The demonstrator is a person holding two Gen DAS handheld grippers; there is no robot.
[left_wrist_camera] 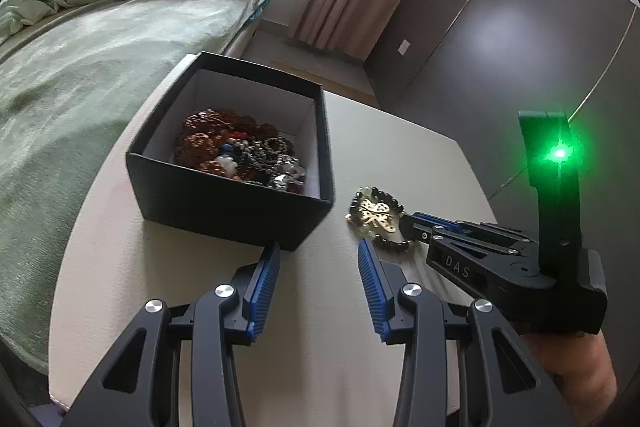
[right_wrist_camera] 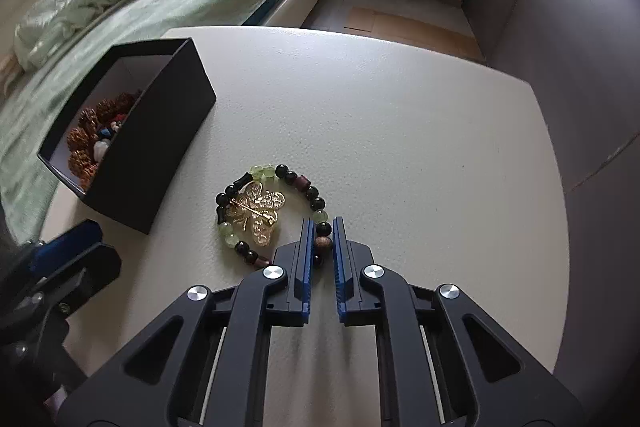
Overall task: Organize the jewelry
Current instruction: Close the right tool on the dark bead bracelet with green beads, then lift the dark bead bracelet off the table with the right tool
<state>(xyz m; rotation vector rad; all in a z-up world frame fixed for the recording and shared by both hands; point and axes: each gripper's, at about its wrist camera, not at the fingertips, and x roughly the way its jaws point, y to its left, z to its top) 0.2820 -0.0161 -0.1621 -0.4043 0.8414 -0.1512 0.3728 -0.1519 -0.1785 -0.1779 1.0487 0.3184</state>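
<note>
Bedside white table point(right_wrist_camera: 400, 131), black box point(left_wrist_camera: 224, 199) centre-left holding heaped beads point(left_wrist_camera: 240, 155), right gripper point(right_wrist_camera: 322, 227) pinching bracelet point(right_wrist_camera: 276, 203) with gold butterfly point(right_wrist_camera: 260, 215), left gripper point(left_wrist_camera: 318, 255) wide, empty, box's far contents hidden.

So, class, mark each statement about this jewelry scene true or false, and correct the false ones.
1. The black box holds jewelry. True.
2. The right gripper closes around the beaded bracelet. True.
3. The gold butterfly brooch lies inside the box. False: it lies on the table, within the bracelet's ring.
4. The left gripper holds the brooch. False: it is open and empty.
</note>
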